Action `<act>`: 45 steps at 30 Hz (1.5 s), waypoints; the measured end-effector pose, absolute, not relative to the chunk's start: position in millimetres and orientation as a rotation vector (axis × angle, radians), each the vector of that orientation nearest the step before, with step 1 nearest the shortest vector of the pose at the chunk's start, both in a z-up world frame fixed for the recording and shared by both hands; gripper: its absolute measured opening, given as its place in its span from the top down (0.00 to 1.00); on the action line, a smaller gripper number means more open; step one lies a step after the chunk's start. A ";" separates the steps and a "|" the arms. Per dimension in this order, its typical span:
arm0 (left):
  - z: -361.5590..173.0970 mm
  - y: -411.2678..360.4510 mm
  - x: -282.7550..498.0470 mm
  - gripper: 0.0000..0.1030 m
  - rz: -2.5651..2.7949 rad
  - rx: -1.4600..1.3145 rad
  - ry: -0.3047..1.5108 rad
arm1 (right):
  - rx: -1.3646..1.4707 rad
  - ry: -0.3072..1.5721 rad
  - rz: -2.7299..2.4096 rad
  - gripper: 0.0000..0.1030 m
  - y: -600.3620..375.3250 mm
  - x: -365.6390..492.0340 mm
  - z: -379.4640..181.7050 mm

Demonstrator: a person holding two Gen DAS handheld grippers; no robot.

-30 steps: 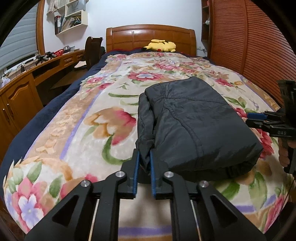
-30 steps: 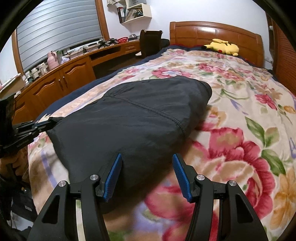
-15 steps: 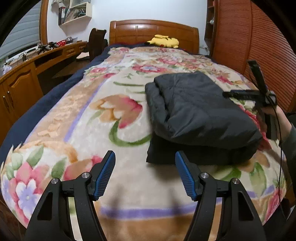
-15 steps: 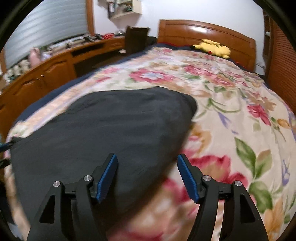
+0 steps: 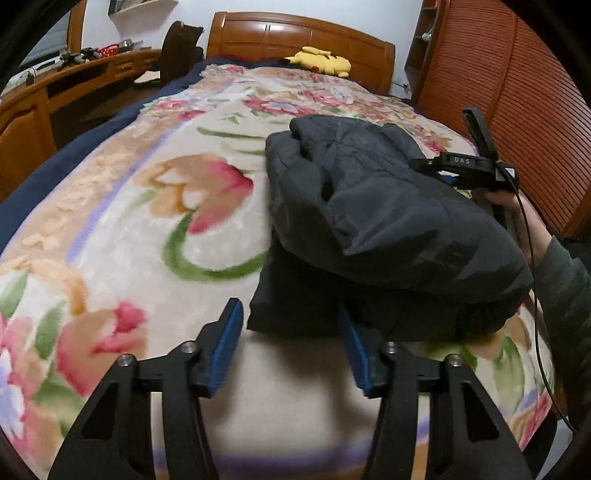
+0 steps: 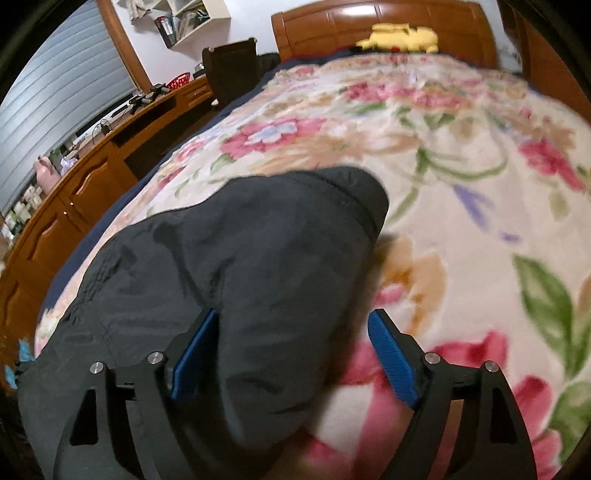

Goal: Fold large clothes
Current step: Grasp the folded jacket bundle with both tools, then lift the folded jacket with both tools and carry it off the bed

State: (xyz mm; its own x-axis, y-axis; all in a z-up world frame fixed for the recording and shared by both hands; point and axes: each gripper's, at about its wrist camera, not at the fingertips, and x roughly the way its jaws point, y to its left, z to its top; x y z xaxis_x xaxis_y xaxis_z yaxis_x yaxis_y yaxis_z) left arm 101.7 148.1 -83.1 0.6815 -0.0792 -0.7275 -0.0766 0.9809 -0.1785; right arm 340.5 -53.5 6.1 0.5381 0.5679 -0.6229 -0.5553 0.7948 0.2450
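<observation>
left gripper: jaws stood apart and were closing, nothing pinched. The near corner of the jacket's bottom layer lay just ahead, between the fingertips, pads not pressing. A second ago this gripper was clamped on the jacket's near edge; it had let go, backed off and dipped.
right gripper: jaws wide and opening further. The jacket's right edge bulged up between the blue pads, no squeeze visible. From the left wrist view it sat beside the jacket's right flank, held by a hand in a grey sleeve. It had slid along that side over the last second.
jacket: one dark padded jacket, folded into a thick bundle, top layer doubled over a flatter bottom layer that stuck out at the near left. It lay on the floral blanket, toward the near right of the bed.
meaning for task: both grips were released, so my read is the last fold was laid down. Remaining work looked like tidying the protruding bottom corner or one more fold.
risk: puffy fabric may spring open if left loose.
counts: two grippers, one jacket, one blanket, one yellow plush toy at the headboard, one desk run on the left, one dark chair.
</observation>
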 end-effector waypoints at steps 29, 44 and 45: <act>-37.8 266.0 -14.5 0.92 0.270 -0.244 0.659 | -0.059 0.644 0.877 0.65 80.7 248.4 16.4; -19.4 404.6 -106.4 0.96 0.692 -0.181 0.636 | -0.122 0.642 1.089 0.66 300.6 212.0 5.4; -17.8 412.6 -111.3 0.96 0.714 -0.176 0.637 | -0.120 0.641 1.107 0.66 312.2 214.1 9.6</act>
State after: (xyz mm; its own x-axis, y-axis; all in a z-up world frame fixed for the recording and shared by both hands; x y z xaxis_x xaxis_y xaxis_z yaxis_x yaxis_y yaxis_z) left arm -111.3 412.6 -17.8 0.5773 0.5549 -0.5991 -0.6586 0.7501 0.0602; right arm 214.1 312.2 9.6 0.2888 0.7931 -0.5362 -0.8599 0.4612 0.2190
